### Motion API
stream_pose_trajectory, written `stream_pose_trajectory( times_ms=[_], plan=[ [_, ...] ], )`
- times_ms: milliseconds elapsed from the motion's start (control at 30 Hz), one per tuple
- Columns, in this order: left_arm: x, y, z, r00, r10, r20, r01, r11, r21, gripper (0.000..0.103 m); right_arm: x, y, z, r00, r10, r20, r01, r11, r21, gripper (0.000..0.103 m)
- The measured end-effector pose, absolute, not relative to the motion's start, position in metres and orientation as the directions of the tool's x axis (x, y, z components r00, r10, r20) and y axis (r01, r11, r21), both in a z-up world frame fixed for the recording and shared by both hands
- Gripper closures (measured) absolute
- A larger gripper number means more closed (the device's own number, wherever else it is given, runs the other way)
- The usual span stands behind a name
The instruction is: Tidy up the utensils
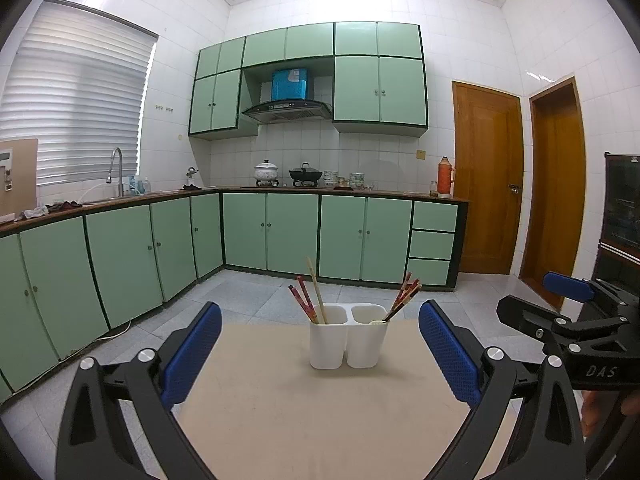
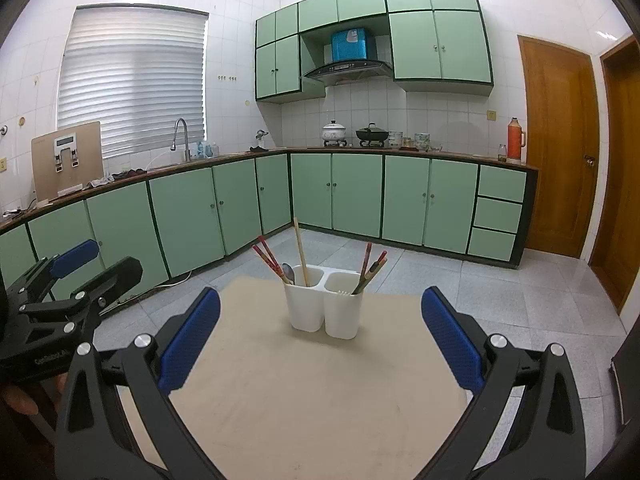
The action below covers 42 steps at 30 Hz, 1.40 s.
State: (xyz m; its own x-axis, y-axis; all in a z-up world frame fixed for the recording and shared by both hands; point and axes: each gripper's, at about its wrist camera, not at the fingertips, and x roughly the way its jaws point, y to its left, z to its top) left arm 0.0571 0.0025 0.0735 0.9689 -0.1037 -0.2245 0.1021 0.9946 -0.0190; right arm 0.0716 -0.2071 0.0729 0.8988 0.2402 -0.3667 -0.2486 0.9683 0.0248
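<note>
1. The left gripper (image 1: 320, 350) is hovering above the near part of a beige table (image 1: 320, 420), its blue-padded fingers (image 1: 192, 354) spread wide apart and pinching nothing.
2. The right gripper (image 2: 320, 340) is hovering in the same way, its blue fingers (image 2: 450, 338) also spread wide with nothing between them.
3. In the left wrist view, the right gripper is showing at about 3 o'clock, off the table's edge; in the right wrist view, the left gripper is showing at about 9 o'clock.
4. A white two-compartment utensil holder (image 1: 347, 338) is standing upright toward the far edge of the table, at 12 o'clock from both grippers and well apart from them.
5. In its left compartment, red chopsticks (image 2: 269, 258) are leaning toward 11 o'clock, a pale wooden chopstick (image 2: 300, 250) is standing nearly upright, and a metal spoon (image 2: 289, 273) is resting with its bowl up.
6. In the right compartment, more red and dark chopsticks (image 2: 370, 268) are leaning toward 1 o'clock, and a small white utensil tip (image 2: 341, 292) is barely peeking over the rim; I cannot tell what it is.
7. Green kitchen cabinets (image 1: 296, 236) are running along the far walls, with a wooden door (image 1: 486, 180) at about 2 o'clock.
</note>
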Motion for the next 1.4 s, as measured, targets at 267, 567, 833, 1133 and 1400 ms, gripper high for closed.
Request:
stream_pose_trajectory(
  times_ms=[267,567,833,1133,1400],
  plan=[
    [0.0573,0.0038,0.0742,0.969,-0.101,-0.226,0.099,0.995,-0.020,0.006,0.0717,-0.2069,0.0730,0.899,0.239,-0.367,-0.247,0.969,0.024,0.005],
    [0.0574,0.0041,0.0743,0.969,-0.102,-0.226,0.100,0.995,-0.020,0.006,0.0720,-0.2056,0.0735,0.899,0.239,-0.368,-0.247,0.969,0.027,0.005],
    [0.0560,0.0040,0.0737,0.968,-0.102,-0.228,0.100,0.995,-0.018,0.006,0.0724,-0.2040,0.0744,0.898,0.240,-0.368,-0.248,0.968,0.027,0.005],
    [0.0561,0.0050,0.0731,0.968,-0.101,-0.228,0.099,0.995,-0.018,0.006,0.0725,-0.2037,0.0741,0.898,0.240,-0.368,-0.247,0.969,0.027,0.005],
    [0.0556,0.0053,0.0724,0.968,-0.101,-0.230,0.100,0.995,-0.019,0.006,0.0731,-0.2007,0.0732,0.897,0.240,-0.371,-0.248,0.968,0.028,0.005]
  ],
)
